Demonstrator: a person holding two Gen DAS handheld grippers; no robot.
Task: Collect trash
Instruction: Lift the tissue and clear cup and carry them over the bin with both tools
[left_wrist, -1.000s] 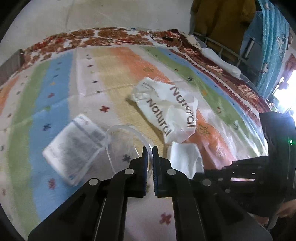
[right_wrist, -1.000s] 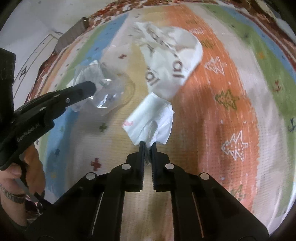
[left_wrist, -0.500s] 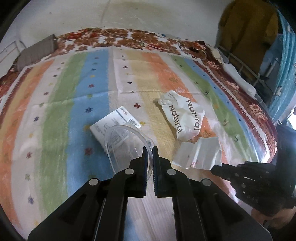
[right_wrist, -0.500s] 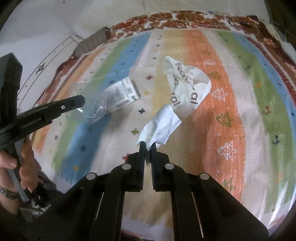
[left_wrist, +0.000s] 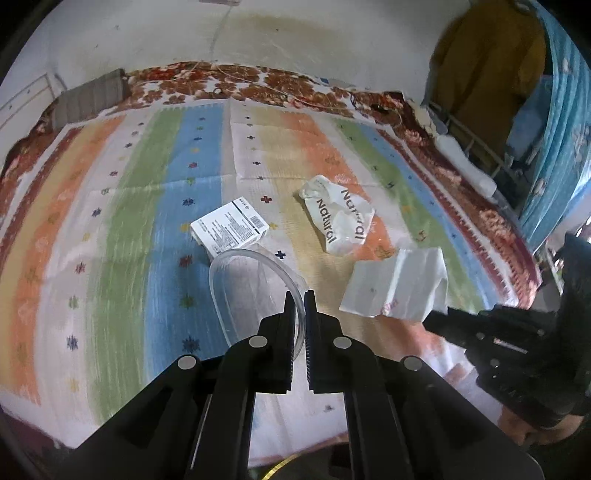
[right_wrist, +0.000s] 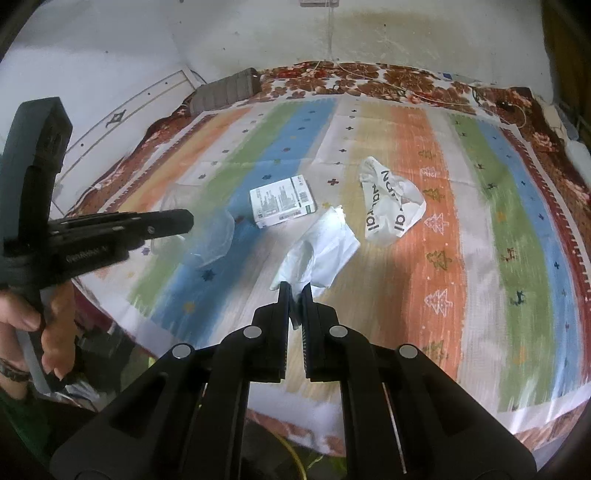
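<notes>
The left gripper (left_wrist: 300, 295) is clenched on the rim of a clear plastic lid (left_wrist: 255, 291). The lid hangs above the striped mat (left_wrist: 122, 229), clear of its surface. In the right wrist view the lid (right_wrist: 216, 236) shows as a crumpled, transparent sheet at the tip of the left gripper (right_wrist: 186, 221), which a hand (right_wrist: 44, 317) carries at the left edge.

The right gripper (right_wrist: 294, 290) is clenched on the lower corner of a white tissue (right_wrist: 321, 254). The tissue hangs from the jaws above the mat (right_wrist: 436, 236). In the left wrist view the tissue (left_wrist: 399, 288) sits at the tip of the right gripper (left_wrist: 430, 319), low on the right.

Two items lie on the mat:
- A white box (left_wrist: 229, 229) with printed text and a barcode lies flat on the blue and white stripes, just beyond the lid.
- A crumpled white bag (left_wrist: 340, 221) printed "Natural" lies on the tan and orange stripes, right of the box and apart from it.

In the right wrist view the box (right_wrist: 282, 201) and the bag (right_wrist: 391, 206) lie beyond the tissue.
</notes>
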